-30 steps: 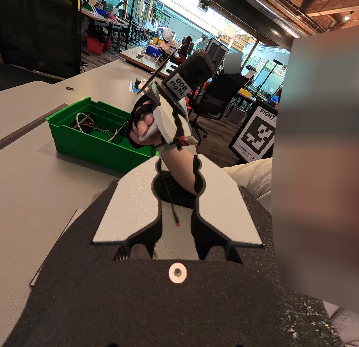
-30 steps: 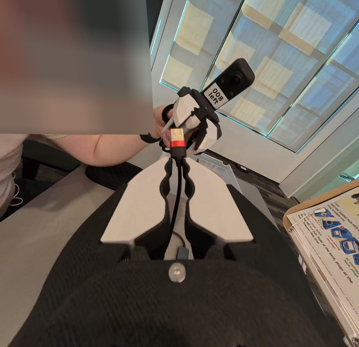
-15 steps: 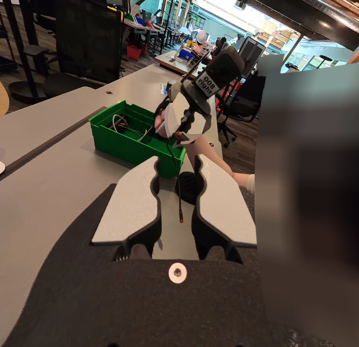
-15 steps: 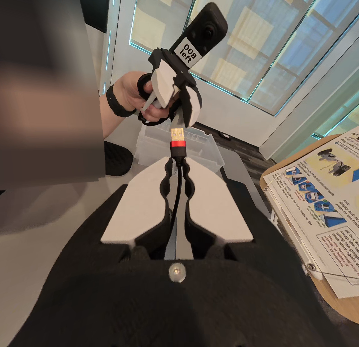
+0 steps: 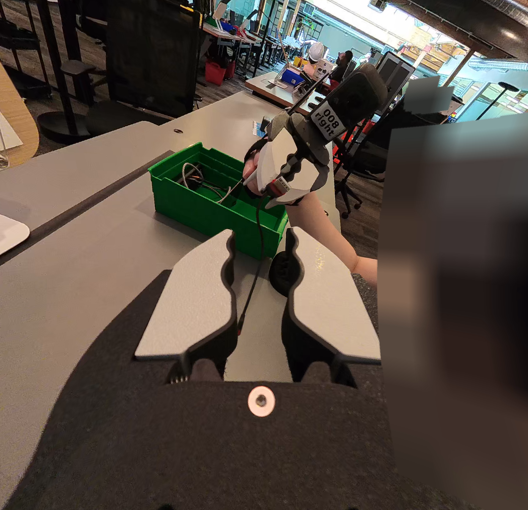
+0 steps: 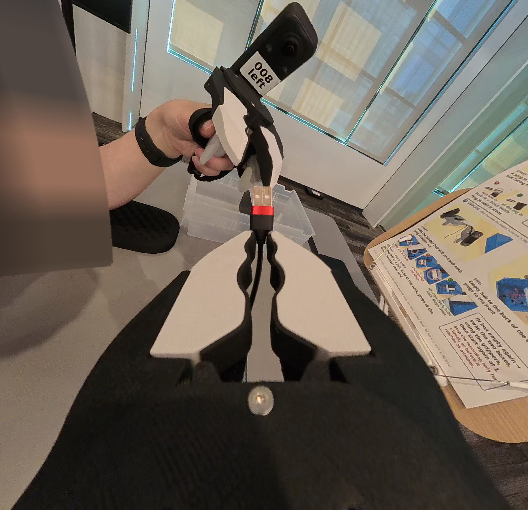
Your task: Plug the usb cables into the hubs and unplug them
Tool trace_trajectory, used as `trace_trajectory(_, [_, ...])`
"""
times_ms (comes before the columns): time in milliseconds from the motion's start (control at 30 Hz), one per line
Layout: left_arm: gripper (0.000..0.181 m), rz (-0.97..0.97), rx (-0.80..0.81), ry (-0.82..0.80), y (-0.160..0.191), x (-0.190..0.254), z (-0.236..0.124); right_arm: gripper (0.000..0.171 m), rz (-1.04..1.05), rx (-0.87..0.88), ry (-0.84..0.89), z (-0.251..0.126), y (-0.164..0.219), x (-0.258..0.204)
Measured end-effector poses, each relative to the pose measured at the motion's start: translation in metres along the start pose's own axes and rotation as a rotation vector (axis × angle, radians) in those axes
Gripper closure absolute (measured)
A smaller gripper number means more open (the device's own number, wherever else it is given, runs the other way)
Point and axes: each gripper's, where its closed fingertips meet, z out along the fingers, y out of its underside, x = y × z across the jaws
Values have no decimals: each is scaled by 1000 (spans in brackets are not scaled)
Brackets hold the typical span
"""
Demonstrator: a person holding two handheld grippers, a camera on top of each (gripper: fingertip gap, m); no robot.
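Note:
My right gripper (image 6: 260, 236) is shut on a black USB cable just behind its plug. The USB plug (image 6: 261, 203), silver with a red band, sticks out past the fingertips. In the left wrist view the right gripper (image 5: 281, 187) is held in the air over the green bin (image 5: 205, 213), and the cable (image 5: 258, 239) hangs down from it. The cable's loose end (image 5: 239, 329) dangles between my left gripper's fingers. My left gripper (image 5: 260, 234) is open and holds nothing. It also shows in the right wrist view (image 6: 257, 170), just above and behind the plug.
The green bin holds several loose cables (image 5: 197, 179). A clear plastic bin (image 6: 211, 219) stands on the grey table behind the plug. A black foam pad (image 6: 143, 230) lies under the person's forearm. An instruction sheet (image 6: 457, 282) lies on a wooden table at the right. Across from one pair of fingers to the other is roughly 7 centimeters.
The two grippers have drawn apart, and the left one now sits higher above the plug. The left wrist view has swung left. The right gripper still holds the cable.

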Motion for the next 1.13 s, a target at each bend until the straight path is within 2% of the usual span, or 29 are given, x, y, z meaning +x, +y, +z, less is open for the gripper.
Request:
trace_trajectory(267, [148,-60,-8,-22,6,-19,7,164,-36,-21,66,11,13,10])
trace_trajectory(467, [144,-90,31,2,3,-22,9,164,-223,-106,269,24,21,28])
trace_trajectory(667, [144,-86,34,-38,9,-29,24,164,-361,-233,296,43,30,21])
trace_trajectory(700, [148,-82,28,-39,11,-29,27,164,-378,-249,296,45,32,20])
trace_trajectory(767, [169,-54,27,-71,12,-35,28,164,-399,-273,298,49,34,19])
trace_trajectory(833, [173,-13,10,-110,13,-40,26,164,-410,-281,306,50,35,19])
trace_trajectory(967, [173,-12,17,-47,7,-29,16,157,-424,-154,282,47,13,11])
trace_trajectory(1033, [174,-47,45,22,1,-20,7,152,-421,13,283,36,-14,6])
trace_trajectory(1133, [173,-110,84,205,-7,4,-5,151,-318,263,384,4,-48,20])
